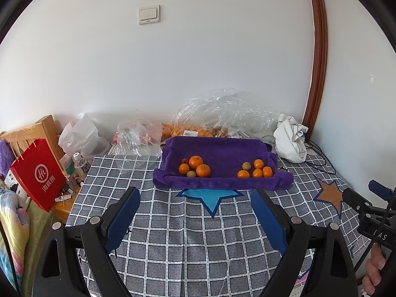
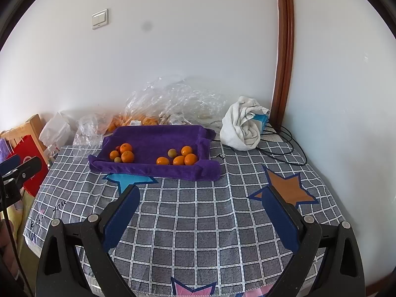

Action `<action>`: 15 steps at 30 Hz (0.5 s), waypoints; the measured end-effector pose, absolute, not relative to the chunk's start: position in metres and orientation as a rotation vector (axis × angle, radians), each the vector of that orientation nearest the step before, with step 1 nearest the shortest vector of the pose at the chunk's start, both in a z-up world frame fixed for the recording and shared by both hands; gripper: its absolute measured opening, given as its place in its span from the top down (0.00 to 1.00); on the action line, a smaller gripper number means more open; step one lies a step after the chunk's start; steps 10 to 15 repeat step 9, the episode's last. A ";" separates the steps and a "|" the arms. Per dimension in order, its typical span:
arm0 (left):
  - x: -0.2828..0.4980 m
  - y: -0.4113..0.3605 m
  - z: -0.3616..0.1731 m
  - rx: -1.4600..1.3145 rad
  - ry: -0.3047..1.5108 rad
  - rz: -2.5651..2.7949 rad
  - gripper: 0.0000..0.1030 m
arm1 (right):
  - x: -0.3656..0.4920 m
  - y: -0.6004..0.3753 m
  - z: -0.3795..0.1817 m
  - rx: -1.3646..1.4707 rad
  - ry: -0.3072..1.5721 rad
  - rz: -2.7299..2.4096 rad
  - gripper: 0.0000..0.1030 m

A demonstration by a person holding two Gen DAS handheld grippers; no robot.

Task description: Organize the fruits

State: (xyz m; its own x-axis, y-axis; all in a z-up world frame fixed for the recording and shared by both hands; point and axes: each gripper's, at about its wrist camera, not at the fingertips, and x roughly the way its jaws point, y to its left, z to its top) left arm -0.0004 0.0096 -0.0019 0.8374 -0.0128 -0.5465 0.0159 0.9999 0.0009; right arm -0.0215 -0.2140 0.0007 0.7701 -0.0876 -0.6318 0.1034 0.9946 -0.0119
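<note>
- The left gripper (image 1: 195,193) hovers above the checked tablecloth (image 1: 198,242) on the table, its blue fingers spread wide with nothing between them.
- The right gripper (image 2: 203,191) hangs over the same cloth, likewise spread wide and empty; its tip also shows at the right edge of the left wrist view.
- A purple tray (image 1: 217,148) lined with plush fabric sits at the far side of the table, well apart from both grippers.
- Inside the tray, a left cluster of oranges (image 1: 196,165) with one small greenish fruit (image 1: 191,173) lies apart from a right cluster (image 1: 257,170).
- Behind the tray lie crumpled clear plastic bags (image 1: 222,113) and a white cloth bundle (image 1: 290,138).
- A red paper bag (image 1: 37,173) stands left of the table.
</note>
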 end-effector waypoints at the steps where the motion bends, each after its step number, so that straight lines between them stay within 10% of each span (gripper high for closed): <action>1: 0.000 0.009 -0.002 0.003 0.579 -0.017 0.12 | -0.022 -0.214 0.001 0.024 0.683 -0.103 0.05; 15: 0.001 0.008 -0.006 0.014 0.575 -0.019 0.10 | -0.019 -0.214 -0.005 0.031 0.693 -0.097 0.05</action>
